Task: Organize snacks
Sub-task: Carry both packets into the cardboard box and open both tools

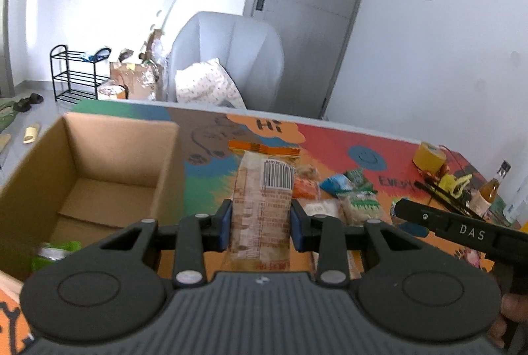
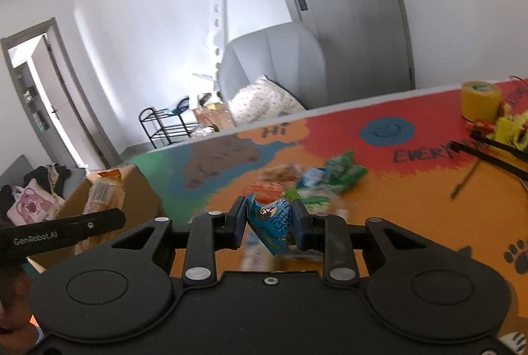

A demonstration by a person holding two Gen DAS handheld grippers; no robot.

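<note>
Up front in the left wrist view: open cardboard box point(image 1: 99, 177) on the bench point(image 1: 336, 137), left of the left gripper point(image 1: 260, 226); inside, a bare cardboard floor toward the back and a green packet point(image 1: 57, 252) at the near corner. Long clear biscuit pack point(image 1: 264, 206) clamped between the blue pads point(image 1: 225, 224), jaws set narrow against its two sides, barcode end pointing away, orange-striped top just past the box's right wall. Beyond the pack, a loose heap of small snack packets point(image 1: 343, 190) spread on the bench. Further right, a yellow tape roll point(image 1: 429, 155) and a small bottle point(image 1: 491, 190) near the bench's far right edge. Right gripper's body point(image 1: 462, 231) crossing the lower right of the picture. Bare painted surface between the box and the heap; grey armchair point(image 1: 231, 58) behind the far edge.

Next, the right wrist view: right gripper point(image 2: 269, 224) with jaws drawn in tight on a small blue snack packet point(image 2: 272, 219), crumpled and tilted between the pads, clear of the bench. Remaining packets, green and blue, blurred just beyond it. Cardboard box at far left, partly hidden behind the left gripper's body, the biscuit pack over it. Wide bare orange and red surface to the right, up to the tape roll at the far edge.
</note>
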